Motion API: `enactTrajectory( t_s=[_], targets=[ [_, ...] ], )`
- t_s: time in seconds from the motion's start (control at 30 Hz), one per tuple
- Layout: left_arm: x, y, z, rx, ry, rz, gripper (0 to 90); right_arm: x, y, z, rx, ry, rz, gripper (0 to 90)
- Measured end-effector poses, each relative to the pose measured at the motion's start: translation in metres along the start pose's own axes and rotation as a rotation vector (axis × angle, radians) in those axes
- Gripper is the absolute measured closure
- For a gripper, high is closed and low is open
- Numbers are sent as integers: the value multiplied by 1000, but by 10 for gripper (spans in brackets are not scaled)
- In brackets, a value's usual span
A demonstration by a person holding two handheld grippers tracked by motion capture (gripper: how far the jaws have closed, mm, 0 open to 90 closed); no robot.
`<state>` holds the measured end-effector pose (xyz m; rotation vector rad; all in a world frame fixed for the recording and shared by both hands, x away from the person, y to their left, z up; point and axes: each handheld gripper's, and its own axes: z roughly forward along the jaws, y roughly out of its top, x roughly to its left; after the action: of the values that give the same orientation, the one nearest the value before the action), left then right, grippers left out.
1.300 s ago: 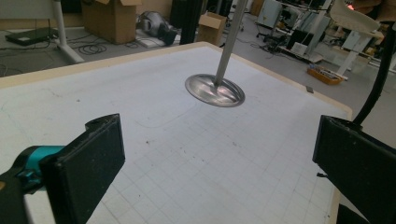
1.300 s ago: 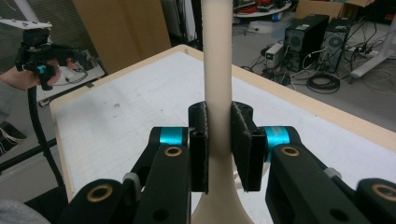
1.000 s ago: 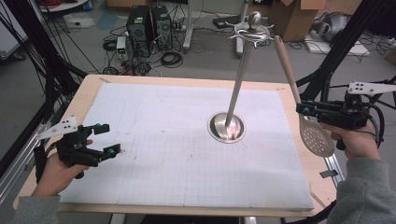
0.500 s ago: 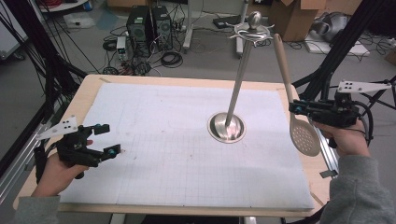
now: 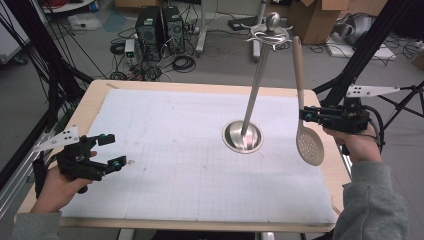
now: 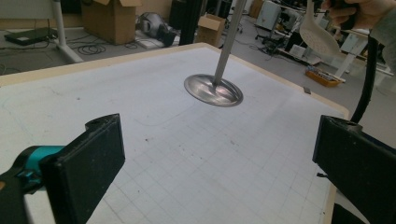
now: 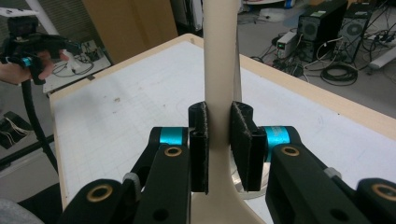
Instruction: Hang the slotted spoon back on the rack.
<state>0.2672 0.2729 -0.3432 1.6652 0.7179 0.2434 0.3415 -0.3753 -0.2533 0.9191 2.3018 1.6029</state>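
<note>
1. High view. Cluttered workshop floor with computer towers and cables lies beyond the table (image 5: 100, 95), whose top carries a white gridded mat. I hold the slotted spoon (image 5: 309, 145) in the right gripper (image 5: 303, 116), handle up and perforated bowl hanging down, above the mat's right side, just right of the steel utensil stand (image 5: 243, 136). The stand's hooked crown (image 5: 270, 31) sits level with the handle tip. To do this step well, I judge I should keep the handle upright, raise it to a hook and approach slowly so the pole is not knocked.

2. Left gripper view. The left gripper (image 6: 210, 158) has its jaws wide apart with nothing between them, low over the mat. The stand's round base shows ahead and the spoon's bowl (image 6: 318, 33) shows at upper right. I judge this hand is best kept idle.

3. Right gripper view. Both pads (image 7: 243, 140) clamp the spoon's neck where the handle broadens towards the bowl. The spoon is cream-coloured and smooth, apparently plastic or silicone, with a long round handle. It could slip or swing, I judge, so a firm grip matters.
</note>
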Motion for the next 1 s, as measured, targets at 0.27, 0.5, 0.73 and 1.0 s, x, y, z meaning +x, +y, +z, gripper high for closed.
enactTrajectory(
  t_s=[0.27,0.5,0.73,1.0],
  targets=[
    [2,-2,-2,3,7,-7,26,-3,-1,11,10,12,-8,782],
    [1,-2,-1,4,3,-8,26,-4,-1,16,18,19,-10,782],
    [2,-3,-2,2,7,-10,26,-6,-1,21,15,19,-19,782],
    [4,-5,-3,7,14,-13,26,-7,1,32,21,5,-33,782]
  ],
)
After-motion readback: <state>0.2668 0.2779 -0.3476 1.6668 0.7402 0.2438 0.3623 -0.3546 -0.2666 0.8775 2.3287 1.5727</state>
